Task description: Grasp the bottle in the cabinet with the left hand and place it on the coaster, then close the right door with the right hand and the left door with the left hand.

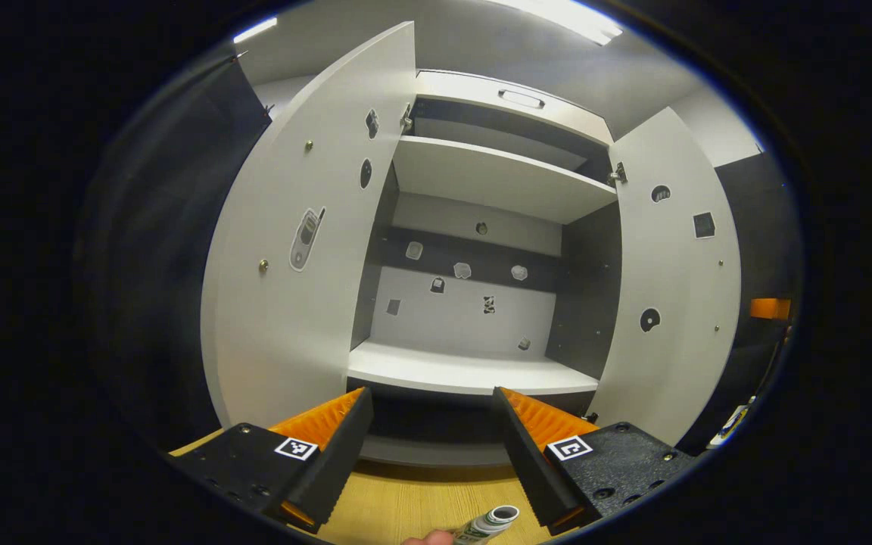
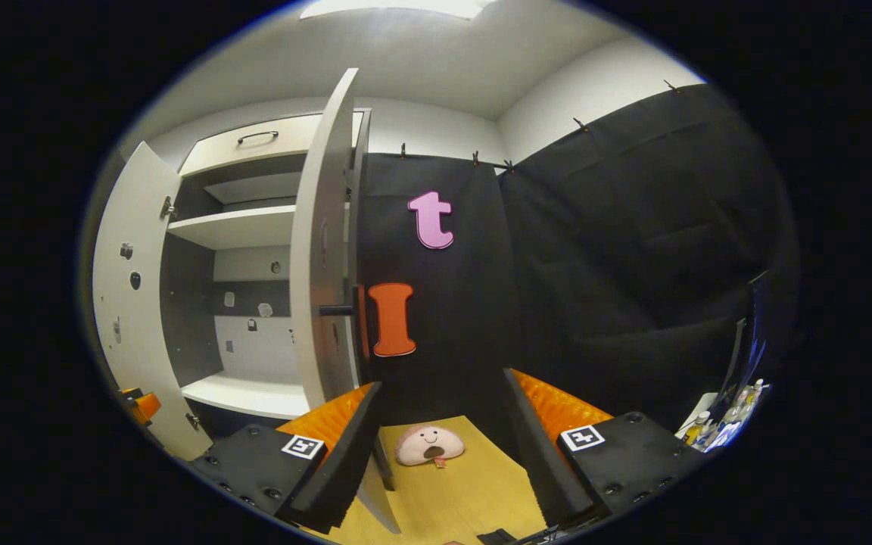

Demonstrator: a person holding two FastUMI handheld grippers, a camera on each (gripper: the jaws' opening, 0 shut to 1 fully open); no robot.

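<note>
The white cabinet point(image 1: 474, 371) stands in front of me with both doors swung open and its shelves bare. In the left gripper view the left door point(image 1: 292, 250) and right door point(image 1: 671, 288) frame the opening. My left gripper point(image 1: 430, 397) is open, nothing between its fingers. Just below them, the bottle's white top point(image 1: 498, 518) pokes up at the bottom edge over the wooden table point(image 1: 406, 499); whether it stands on a coaster is hidden. In the right gripper view my right gripper point(image 2: 442, 382) is open, close to the right door's edge point(image 2: 322, 288) and its dark handle point(image 2: 334, 310).
A pink plush toy point(image 2: 428, 444) lies on the wooden table point(image 2: 466, 484) between my right fingers. Several bottles point(image 2: 716, 424) stand at the far right. An orange part point(image 2: 141, 405), apparently the other gripper, shows below the left door point(image 2: 129, 318). Black cloth walls surround the booth.
</note>
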